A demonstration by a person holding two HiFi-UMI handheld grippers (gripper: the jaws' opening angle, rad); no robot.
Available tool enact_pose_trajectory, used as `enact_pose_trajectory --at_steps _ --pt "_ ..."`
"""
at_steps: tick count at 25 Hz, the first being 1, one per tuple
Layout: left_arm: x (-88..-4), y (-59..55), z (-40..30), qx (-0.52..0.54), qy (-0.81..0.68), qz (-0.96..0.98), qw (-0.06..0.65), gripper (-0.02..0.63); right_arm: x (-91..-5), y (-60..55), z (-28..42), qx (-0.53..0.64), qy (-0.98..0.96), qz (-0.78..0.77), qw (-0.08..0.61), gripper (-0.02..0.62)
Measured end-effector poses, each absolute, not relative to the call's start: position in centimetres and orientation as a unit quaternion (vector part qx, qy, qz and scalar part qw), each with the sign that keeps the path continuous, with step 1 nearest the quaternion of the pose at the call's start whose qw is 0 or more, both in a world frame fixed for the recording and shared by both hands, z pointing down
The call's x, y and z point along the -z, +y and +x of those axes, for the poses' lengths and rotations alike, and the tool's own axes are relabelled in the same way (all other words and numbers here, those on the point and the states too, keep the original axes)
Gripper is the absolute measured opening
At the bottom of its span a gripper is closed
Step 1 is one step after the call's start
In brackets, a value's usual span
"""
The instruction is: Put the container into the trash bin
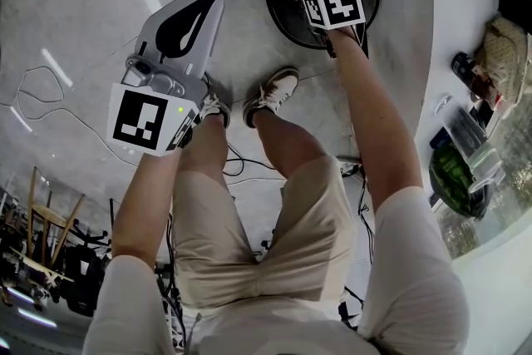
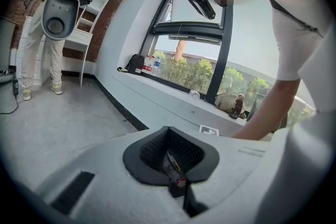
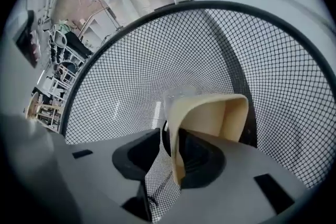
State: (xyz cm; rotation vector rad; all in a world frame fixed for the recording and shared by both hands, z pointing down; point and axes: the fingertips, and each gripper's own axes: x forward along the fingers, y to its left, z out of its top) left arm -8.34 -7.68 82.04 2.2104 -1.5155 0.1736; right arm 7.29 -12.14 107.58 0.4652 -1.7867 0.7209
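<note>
Our right gripper (image 3: 165, 140) hangs w/ jaws apart above the mesh trash bin (image 3: 294, 113), the beige container (image 3: 212, 113) loose btw them and leaning on one pad. It may snag there, or clip the rim & tip out onto the floor. Left gripper (image 2: 170, 157) is closed & empty.
</note>
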Motion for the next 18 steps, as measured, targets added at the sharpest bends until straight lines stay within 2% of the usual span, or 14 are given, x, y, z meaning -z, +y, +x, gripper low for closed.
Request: enact_pose_trajectory --at_steps 3,9,18 --pt "-81.9 -7.7 -8.3 -0.063 -0.549 0.802 0.226 0.017 -107.2 -12.3 7.5 -0.303 -0.757 0.201 0.543 0.157" --pt "-80.8 -8.0 -7.8 -0.059 -0.546 0.806 0.22 0.017 -106.2 -12.4 7.7 -0.296 -0.765 0.219 0.528 0.19" --pt "-77.4 -6.9 -8.1 -0.064 -0.548 0.805 0.218 0.017 -101.7 -12.9 8.2 -0.282 -0.772 0.25 0.512 0.195"
